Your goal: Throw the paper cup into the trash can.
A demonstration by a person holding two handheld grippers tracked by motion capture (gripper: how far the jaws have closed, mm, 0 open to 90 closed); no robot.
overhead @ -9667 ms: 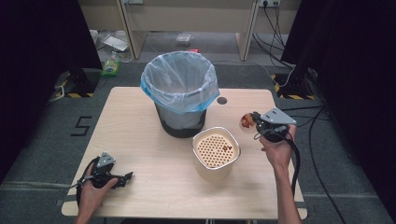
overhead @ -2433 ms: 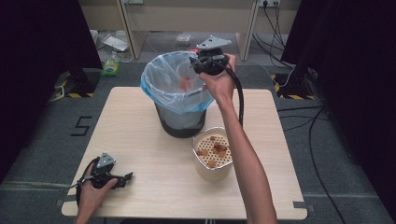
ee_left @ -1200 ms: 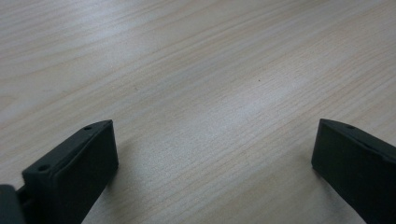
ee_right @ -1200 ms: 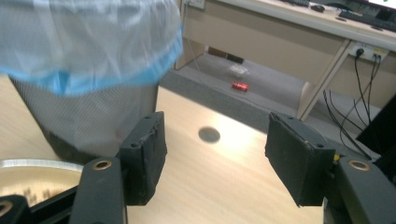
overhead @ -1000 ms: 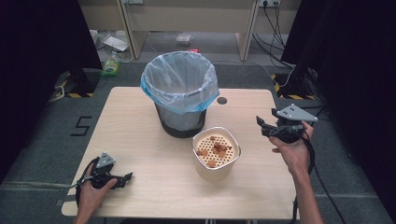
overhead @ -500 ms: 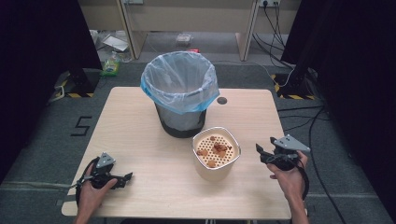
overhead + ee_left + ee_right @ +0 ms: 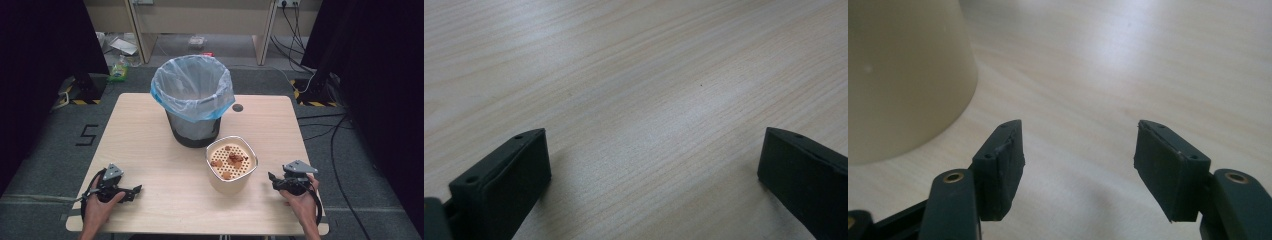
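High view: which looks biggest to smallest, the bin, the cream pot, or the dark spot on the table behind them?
1. Bin, clearly largest.
2. Cream pot, nearer the camera yet smaller.
3. Dark spot, tiny.

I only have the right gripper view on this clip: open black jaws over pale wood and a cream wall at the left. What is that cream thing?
Observer: From the high view it is a cream container with a perforated insert, and brownish scraps lie on the insert.
Operator: Is the right gripper touching it?
Observer: No. The right gripper sits apart from it on the table, with its jaws open and nothing between them.
Operator: Anything else on the table?
Observer: A dark bin with a blue bag liner stands just behind the container.
Operator: And the other hand?
Observer: The left gripper rests near the table's front left corner, jaws open over bare wood.
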